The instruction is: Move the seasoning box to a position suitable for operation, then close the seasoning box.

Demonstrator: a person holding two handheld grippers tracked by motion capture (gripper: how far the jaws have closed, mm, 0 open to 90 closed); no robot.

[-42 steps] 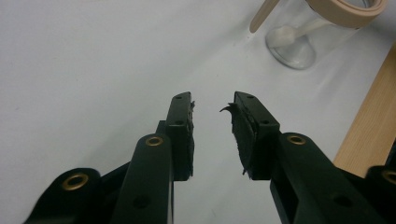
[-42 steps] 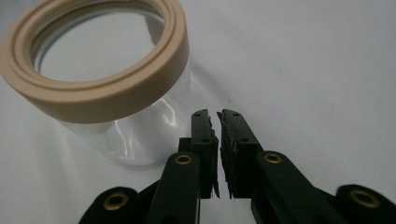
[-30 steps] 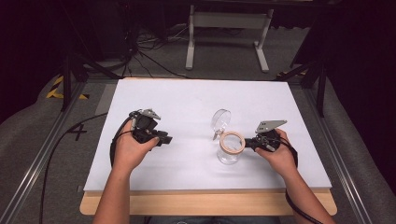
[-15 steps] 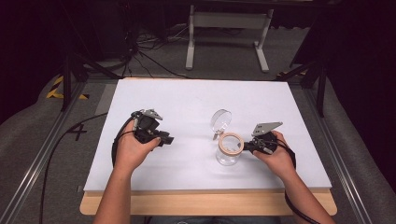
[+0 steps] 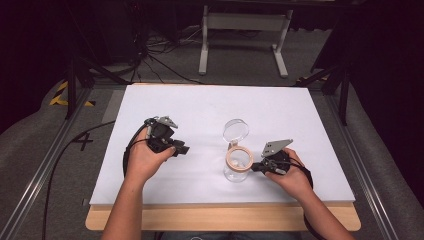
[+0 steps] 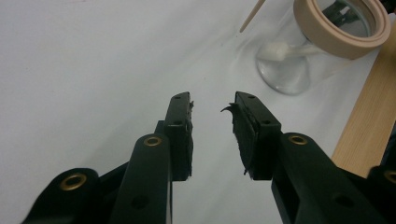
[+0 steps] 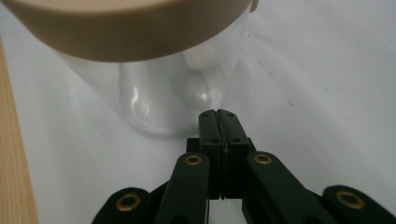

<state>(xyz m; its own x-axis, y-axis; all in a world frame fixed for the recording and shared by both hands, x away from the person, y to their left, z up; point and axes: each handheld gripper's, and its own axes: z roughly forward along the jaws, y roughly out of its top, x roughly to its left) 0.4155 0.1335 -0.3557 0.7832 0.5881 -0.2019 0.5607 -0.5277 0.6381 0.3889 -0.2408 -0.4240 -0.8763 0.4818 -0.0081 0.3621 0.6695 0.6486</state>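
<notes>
A clear glass jar (image 5: 238, 169) with a beige rim (image 5: 239, 158) stands on the white table top, its clear round lid (image 5: 235, 131) tipped back behind it. Something white lies inside the jar (image 6: 276, 50). My right gripper (image 5: 255, 167) is shut with nothing in it, its tips just to the right of the jar's lower wall. In the right gripper view the shut tips (image 7: 218, 113) sit right at the glass (image 7: 159, 102); I cannot tell if they touch. My left gripper (image 5: 181, 149) is open and empty, well left of the jar (image 6: 299, 51), jaws (image 6: 212, 105) pointing toward it.
The white sheet (image 5: 200, 110) covers a wooden board whose bare edge (image 5: 225, 217) runs along the near side, close to the jar (image 6: 362, 116). Black cables trail from both grippers. Metal rails flank the table, with a stand and cables on the floor beyond.
The right gripper and the jar have shifted slightly left and toward the near edge. The left gripper has stayed where it was.
</notes>
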